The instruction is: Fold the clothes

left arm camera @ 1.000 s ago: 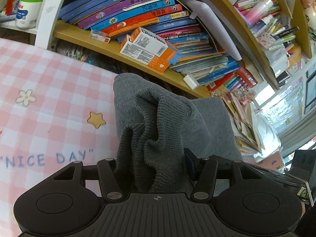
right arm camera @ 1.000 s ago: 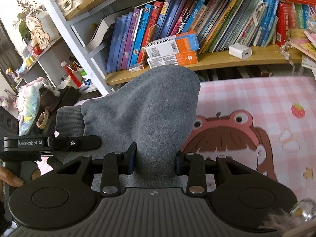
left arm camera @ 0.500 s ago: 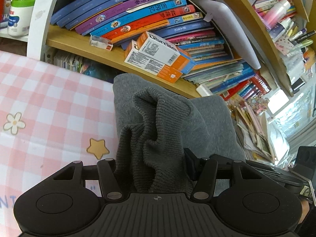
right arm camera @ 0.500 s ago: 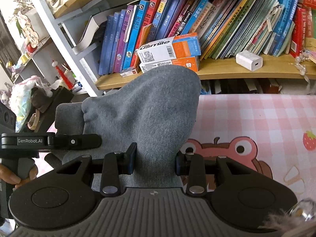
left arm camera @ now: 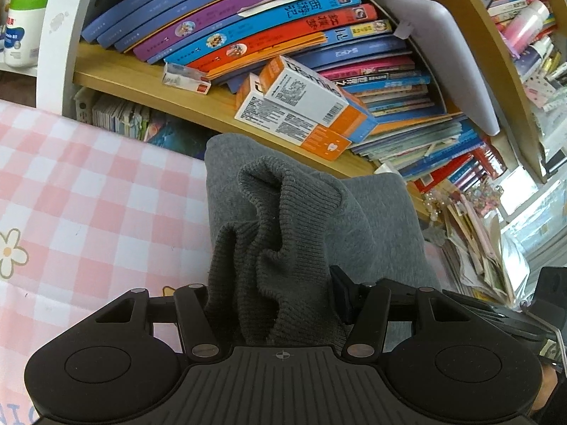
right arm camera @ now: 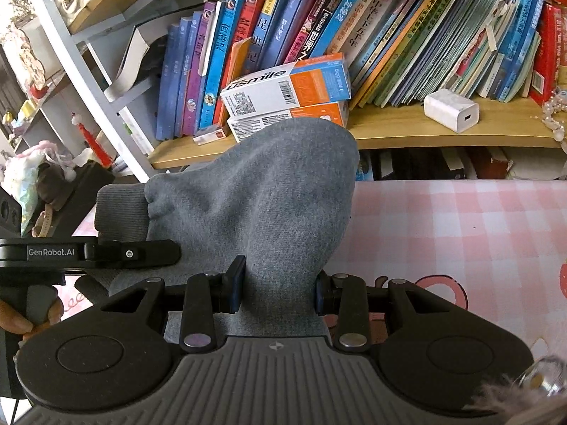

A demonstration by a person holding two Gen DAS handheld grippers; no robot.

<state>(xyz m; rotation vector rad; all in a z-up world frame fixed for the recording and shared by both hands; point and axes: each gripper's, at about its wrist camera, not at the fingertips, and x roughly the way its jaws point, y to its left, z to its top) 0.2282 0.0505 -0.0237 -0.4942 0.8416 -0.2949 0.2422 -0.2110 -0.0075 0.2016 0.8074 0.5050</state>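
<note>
A grey sweatshirt (left arm camera: pixel 372 219) with a ribbed knit cuff (left arm camera: pixel 276 248) fills the middle of both views. My left gripper (left arm camera: pixel 273 304) is shut on the bunched ribbed part of the sweatshirt. My right gripper (right arm camera: pixel 280 290) is shut on a smooth fold of the same grey sweatshirt (right arm camera: pixel 262 198). The cloth hangs raised above the pink checked table cover (left arm camera: pixel 88 191). The left gripper's body (right arm camera: pixel 102 253) shows at the left of the right wrist view, beside the sweatshirt's ribbed hem (right arm camera: pixel 120 212).
A wooden bookshelf (right arm camera: pixel 443 131) full of books stands close behind the table. Two orange and white boxes (left arm camera: pixel 304 113) lie on its shelf, and a white charger (right arm camera: pixel 452 109). The pink cover (right arm camera: pixel 460 233) has a frog print. Paper stacks (left arm camera: pixel 471 241) sit at the right.
Both grippers have moved toward the bookshelf with the sweatshirt held between them. The shelf looks nearer and more of the table print has slid out of view.
</note>
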